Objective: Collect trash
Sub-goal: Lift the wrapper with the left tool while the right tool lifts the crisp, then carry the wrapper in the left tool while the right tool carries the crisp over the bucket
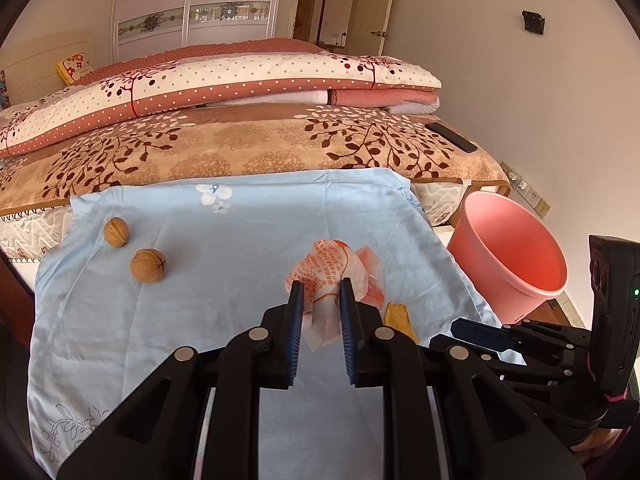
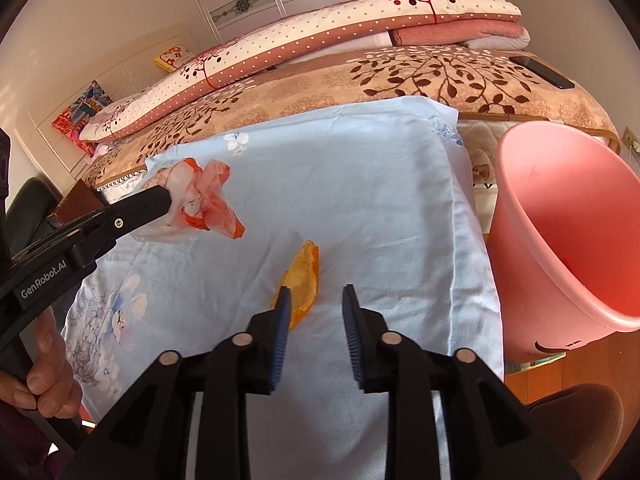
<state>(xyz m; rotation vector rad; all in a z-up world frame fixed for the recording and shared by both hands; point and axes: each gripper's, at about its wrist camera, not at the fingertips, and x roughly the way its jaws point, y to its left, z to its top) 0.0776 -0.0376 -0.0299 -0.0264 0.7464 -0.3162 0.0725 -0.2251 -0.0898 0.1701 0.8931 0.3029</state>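
The left tongs (image 1: 322, 294) are clenched on a crumpled orange-and-white wrapper (image 1: 334, 276), which appears raised just above the blue cloth (image 1: 224, 272) spread over the foot of the bed (image 1: 248, 140). The right tongs (image 2: 316, 300) stand released with nothing between them, the left finger over an orange peel (image 2: 302, 278) that lies flat on the cloth. Two walnuts (image 1: 148, 265) sit well apart to the left, and a pink bin (image 2: 568, 236) stands beside the bed at right.
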